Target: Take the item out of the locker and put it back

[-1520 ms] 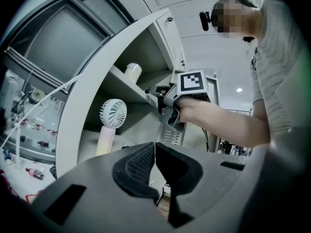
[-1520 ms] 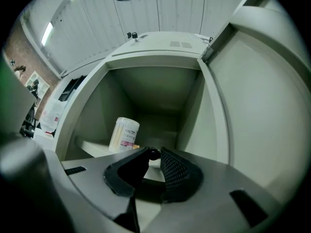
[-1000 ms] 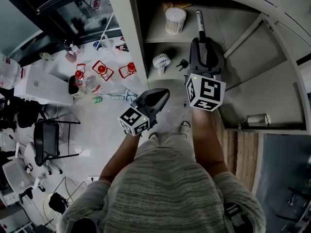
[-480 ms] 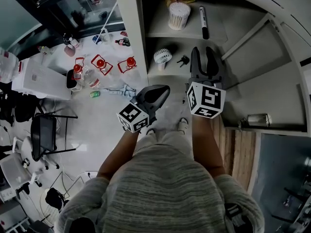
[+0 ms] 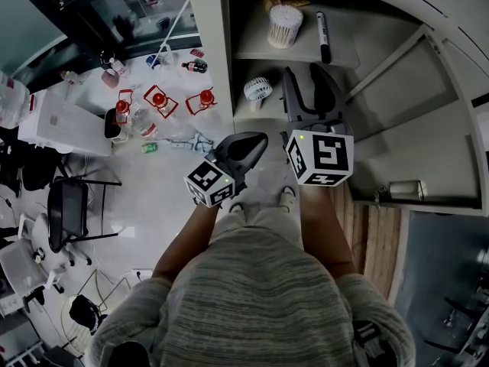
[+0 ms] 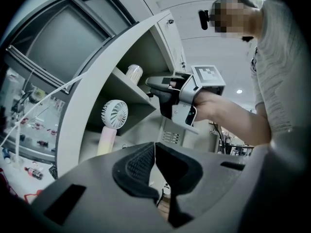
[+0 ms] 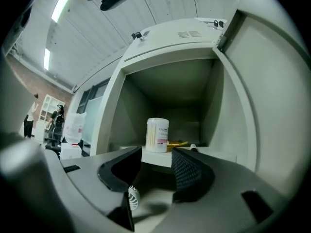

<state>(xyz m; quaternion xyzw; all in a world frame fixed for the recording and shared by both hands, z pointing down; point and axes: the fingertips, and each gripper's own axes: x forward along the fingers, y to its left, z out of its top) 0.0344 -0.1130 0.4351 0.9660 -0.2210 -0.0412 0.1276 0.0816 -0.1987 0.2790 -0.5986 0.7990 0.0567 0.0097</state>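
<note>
One locker [image 5: 216, 67], two shelves in view. On the far shelf [image 5: 256, 49]: one tub of cotton swabs [image 5: 284, 26], one marker pen [image 5: 323, 37] and one yellow item [image 5: 267, 4] behind the tub. On the near shelf [image 5: 260, 118]: one handheld fan [image 5: 256, 92]. Two grippers: left gripper [image 5: 254, 143], right gripper [image 5: 304, 76]. Far left, three red-framed objects [image 5: 159, 102].

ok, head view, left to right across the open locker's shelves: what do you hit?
handheld fan → cotton swab tub → black marker
</note>
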